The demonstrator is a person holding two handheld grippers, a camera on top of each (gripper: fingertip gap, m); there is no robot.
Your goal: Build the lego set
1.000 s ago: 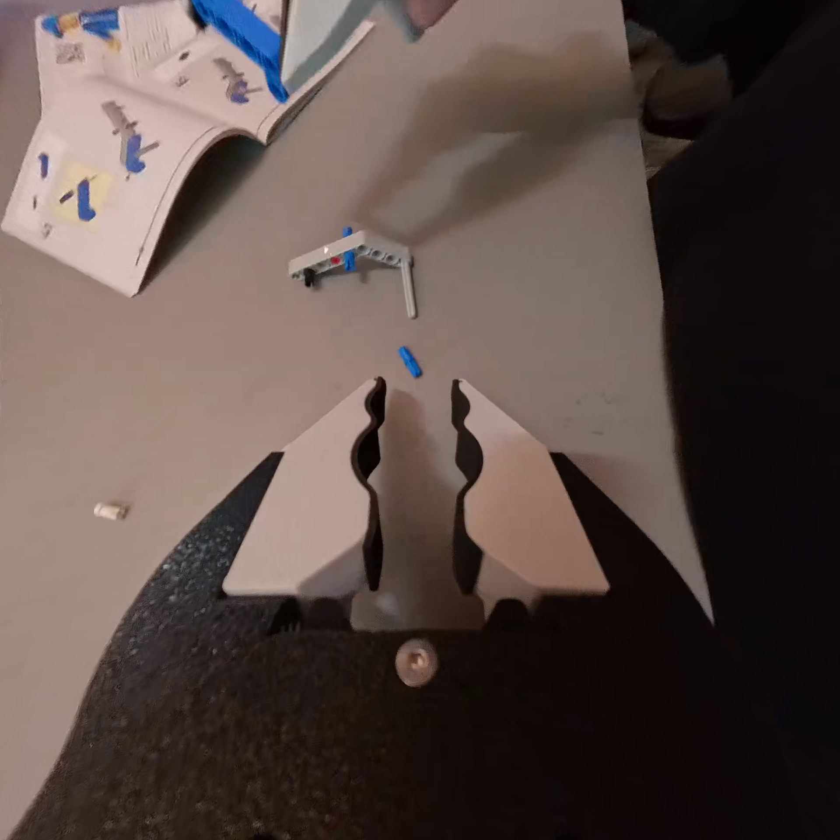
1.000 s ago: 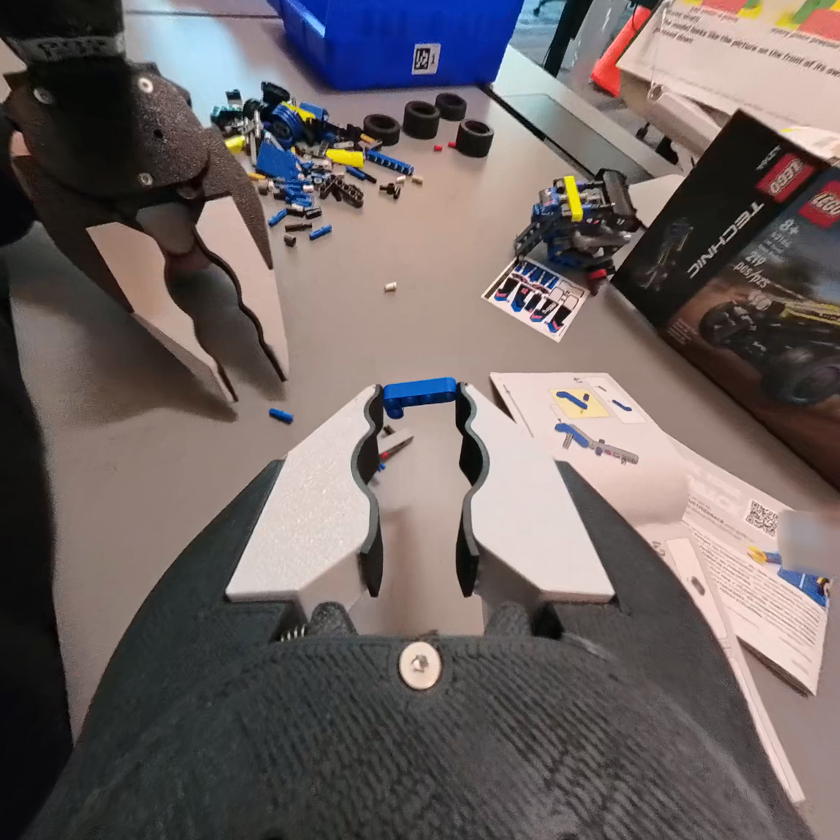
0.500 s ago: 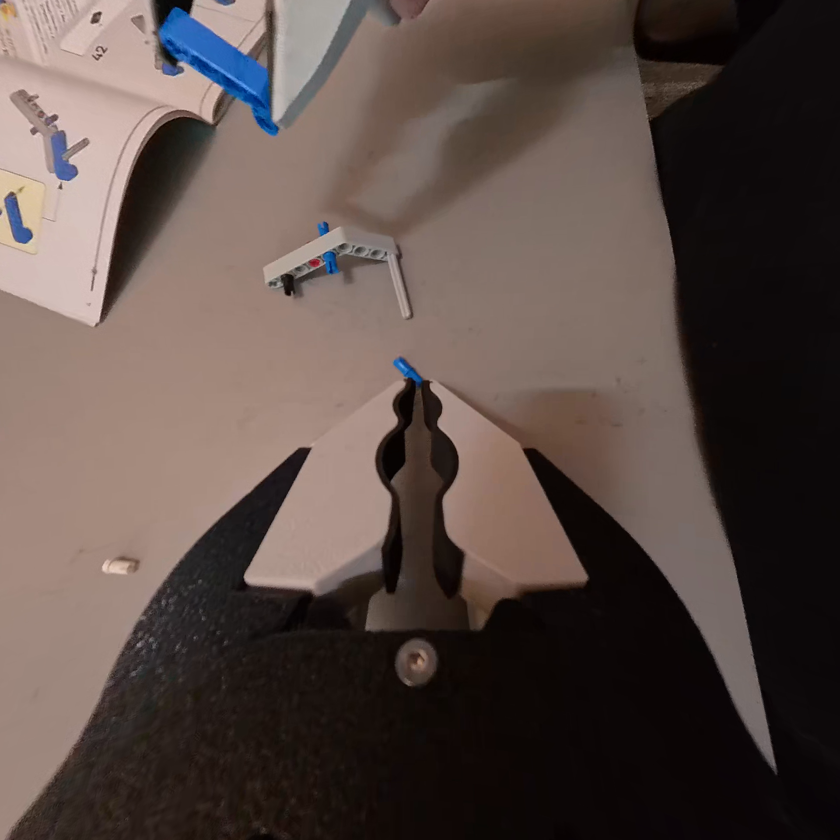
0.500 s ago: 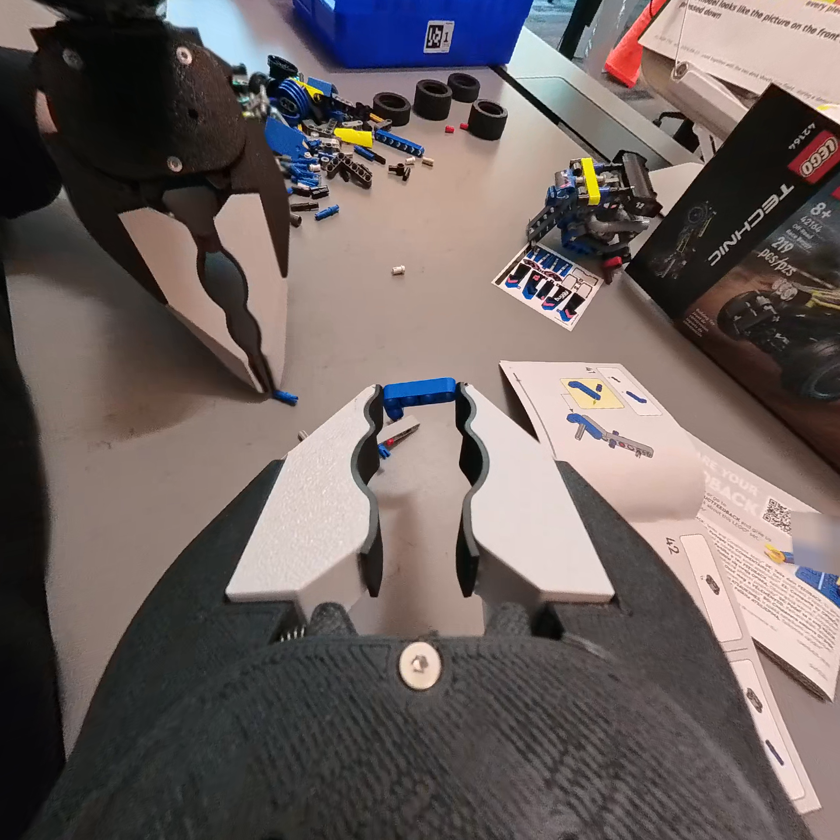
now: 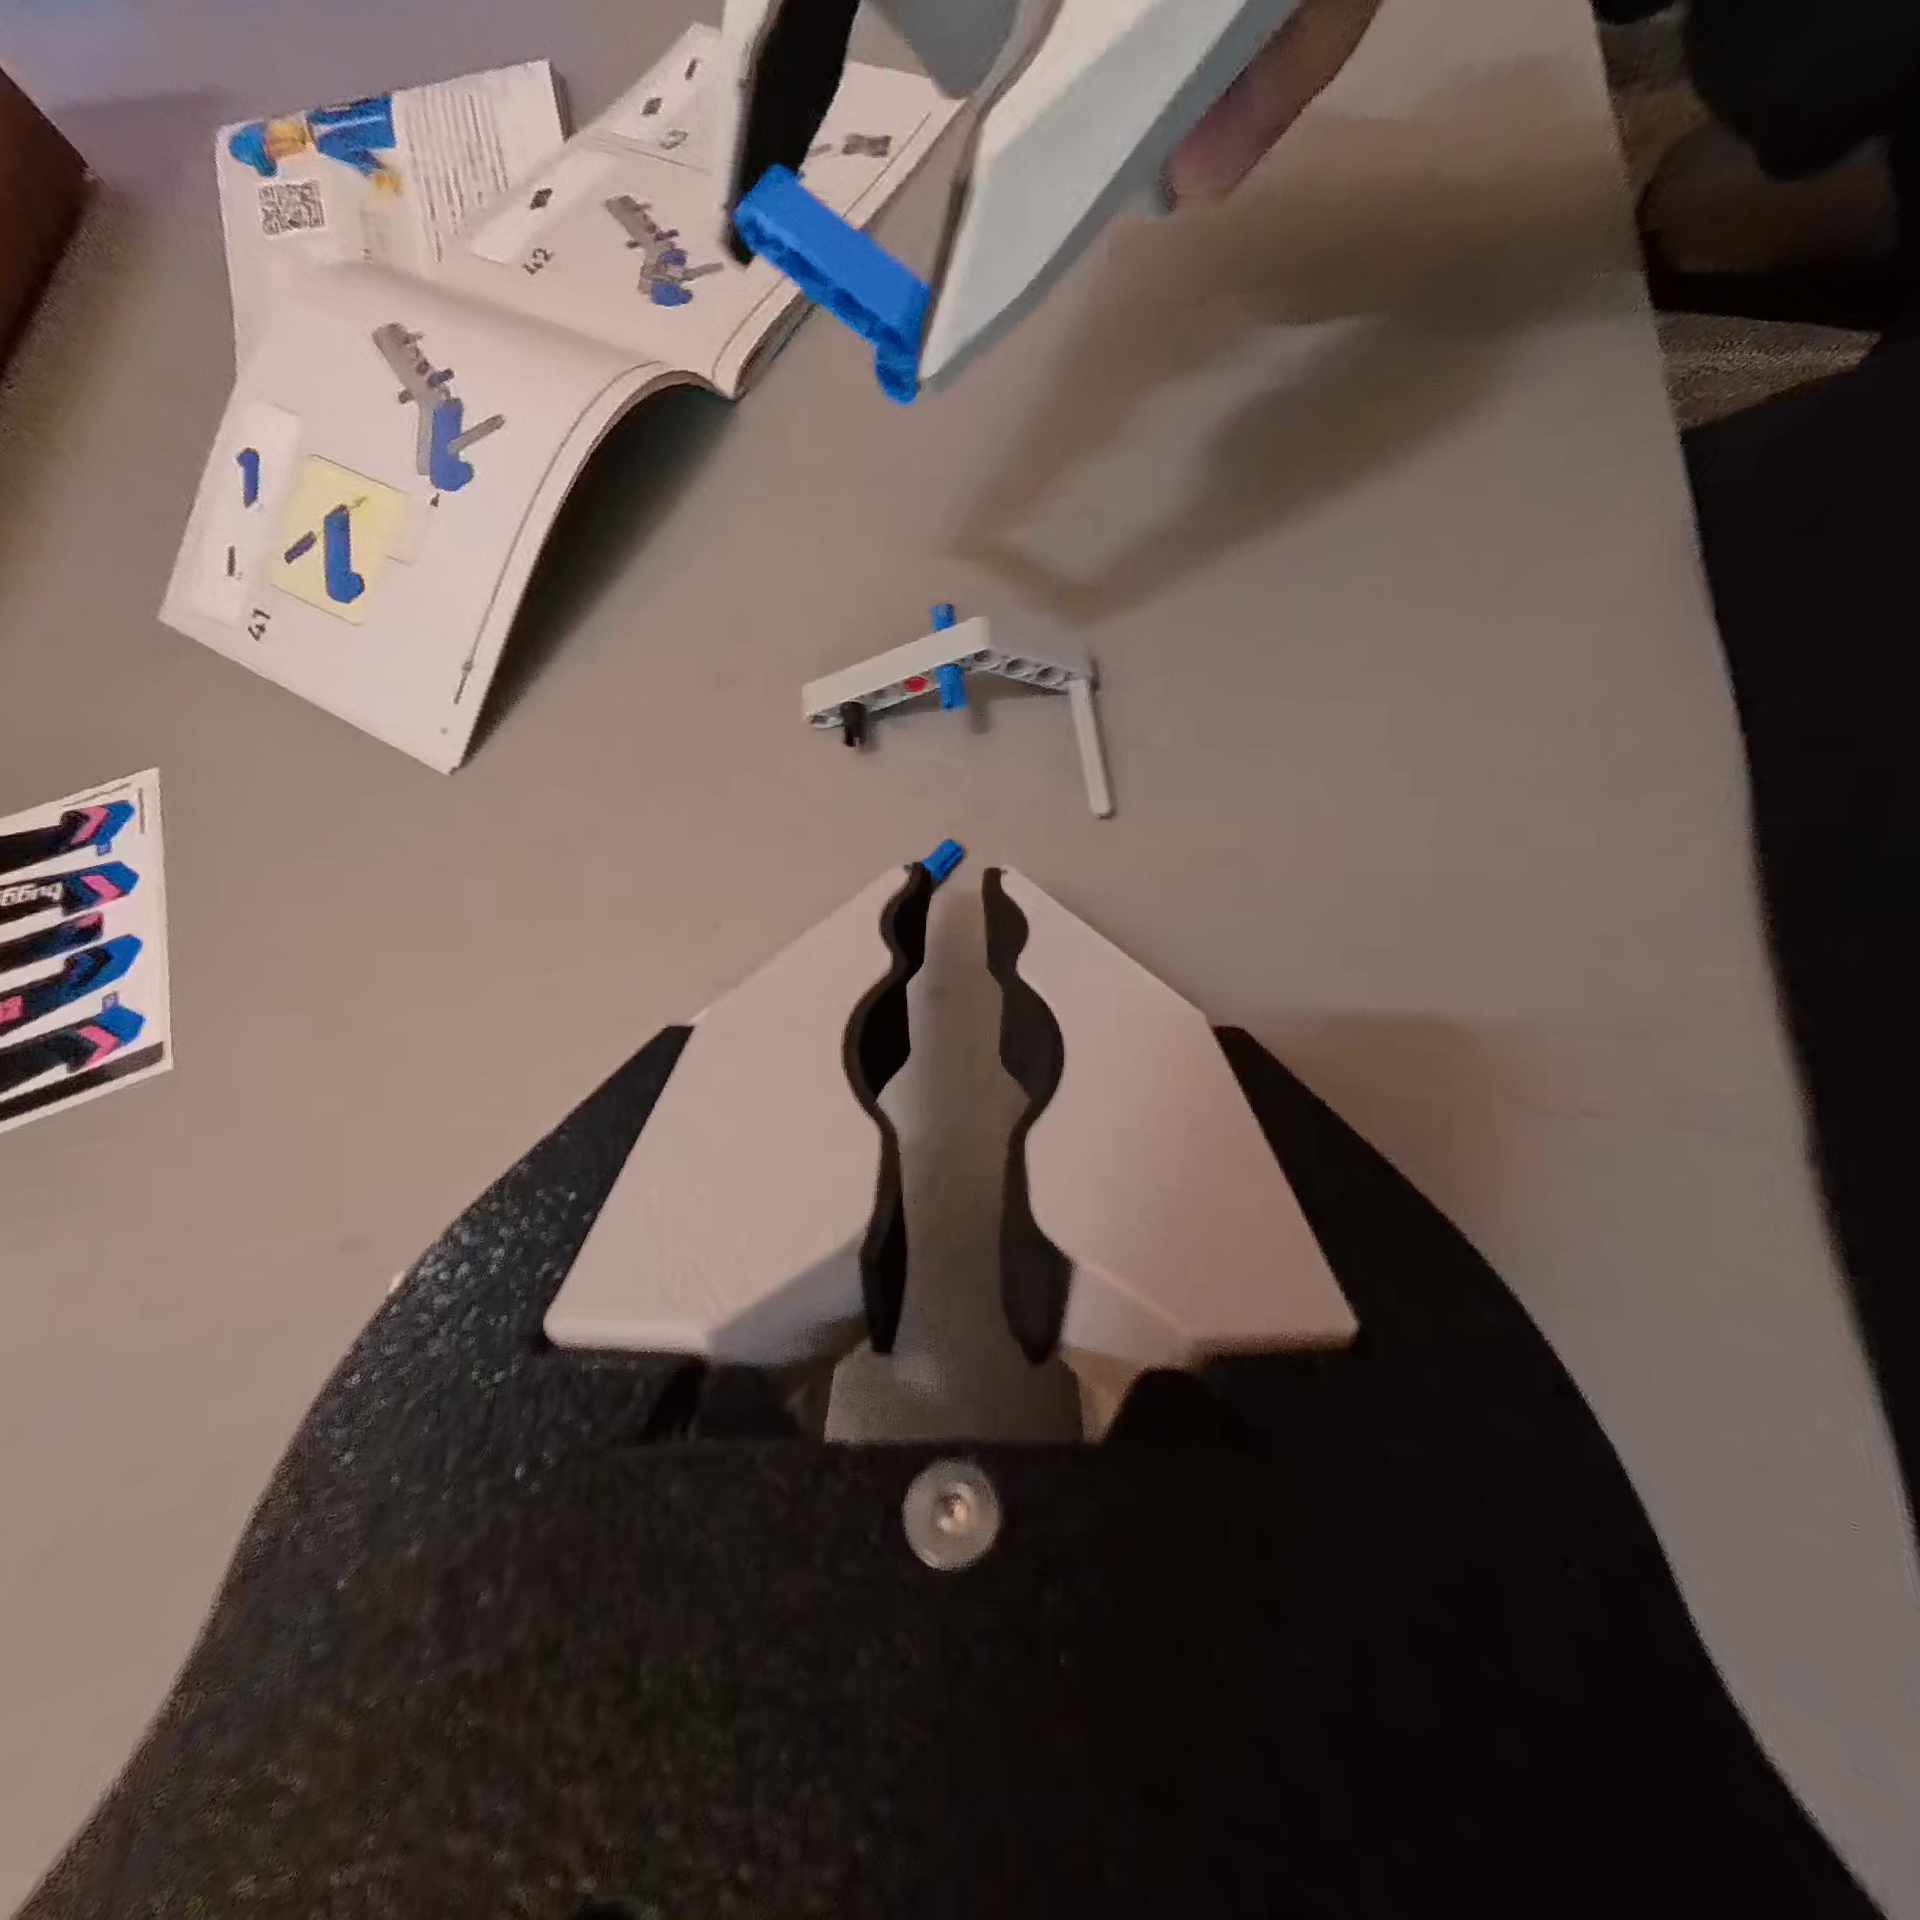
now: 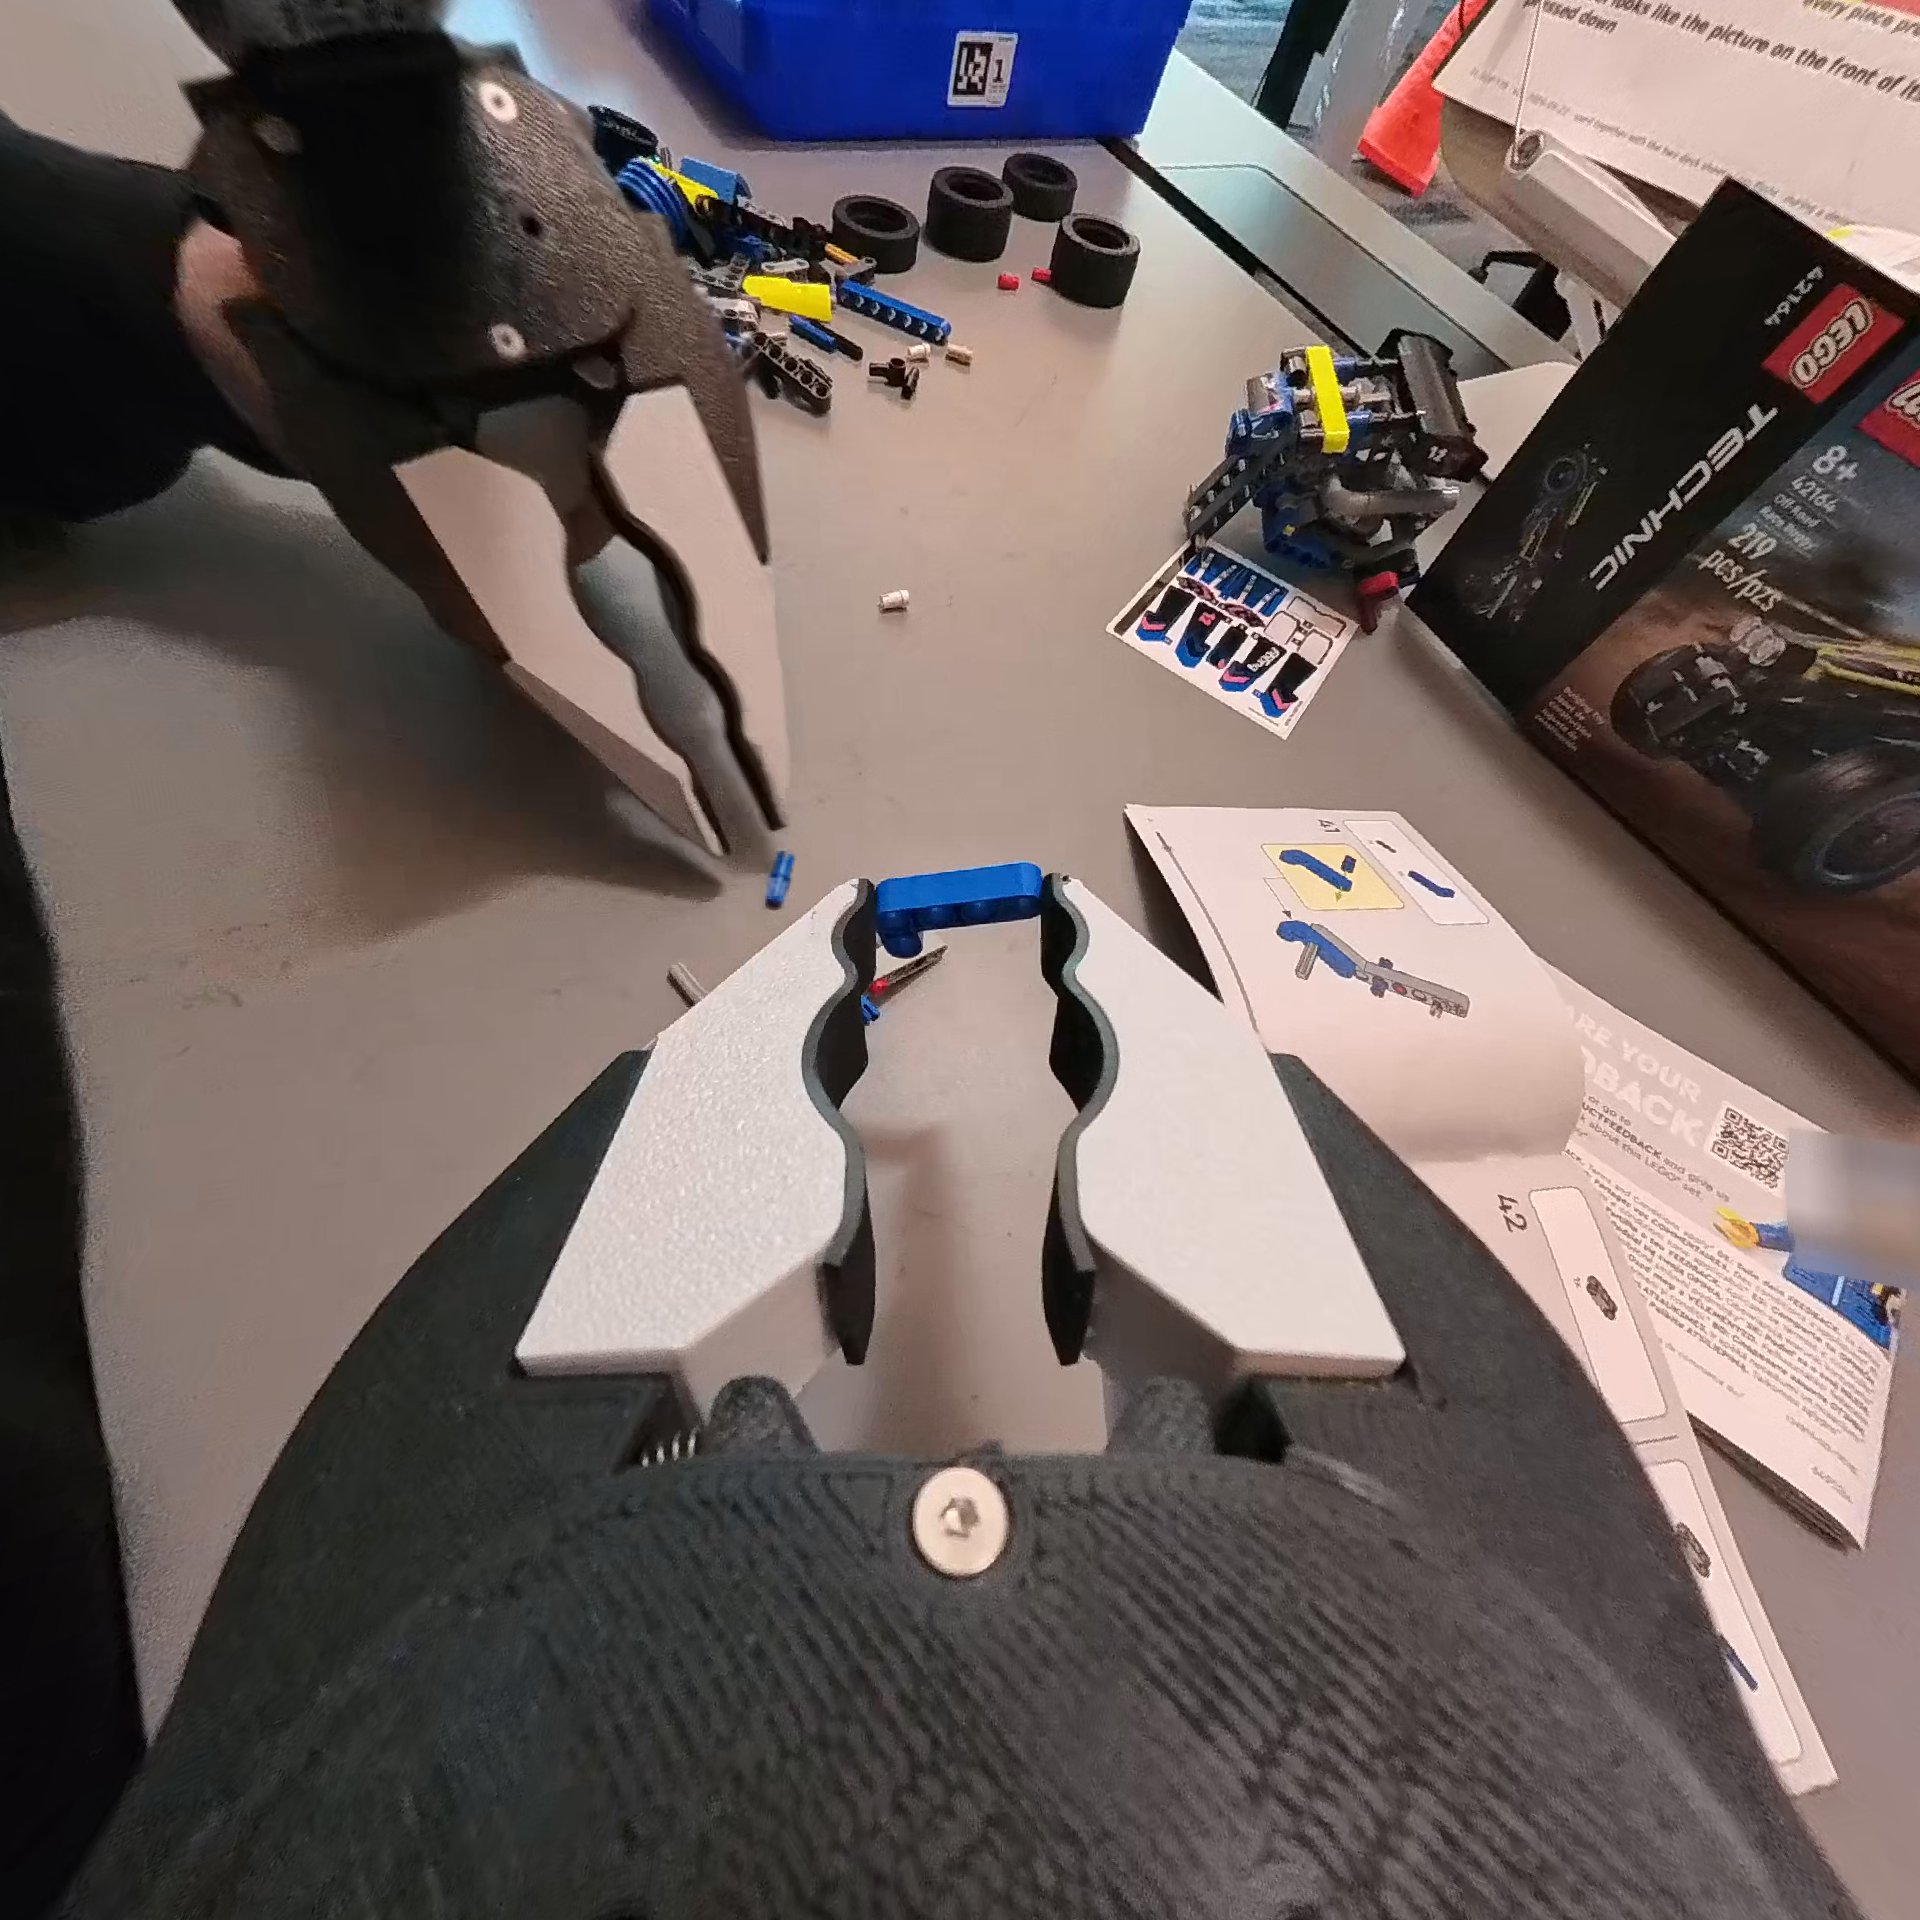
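My left gripper point(image 5: 953, 875) is open by a narrow gap and empty, its tips low over the grey table point(image 5: 1351, 831). A small blue pin point(image 5: 943, 858) lies on the table at the left fingertip; in the right wrist view the blue pin point(image 6: 778, 878) lies just beside the left gripper point(image 6: 750, 831). Beyond it lies a grey beam assembly point(image 5: 935, 675) with a blue pin, a black pin and a grey axle point(image 5: 1091, 758). My right gripper point(image 6: 958, 883) is shut on a blue L-shaped beam point(image 6: 956, 894), held above the table; the beam also shows in the left wrist view point(image 5: 831, 270).
An open instruction booklet point(image 6: 1455, 1039) lies at the right, with a sticker sheet point(image 6: 1236, 634), a partly built model point(image 6: 1340, 457) and the set's box point(image 6: 1714, 571) behind it. Loose pieces point(image 6: 790, 301), black tyres point(image 6: 977, 213) and a blue bin point(image 6: 914, 52) sit at the back.
My left gripper closed its tips at the blue pin, then opened a little; the pin stays on the table. My right gripper has kept the blue beam and moved closer to the assembly.
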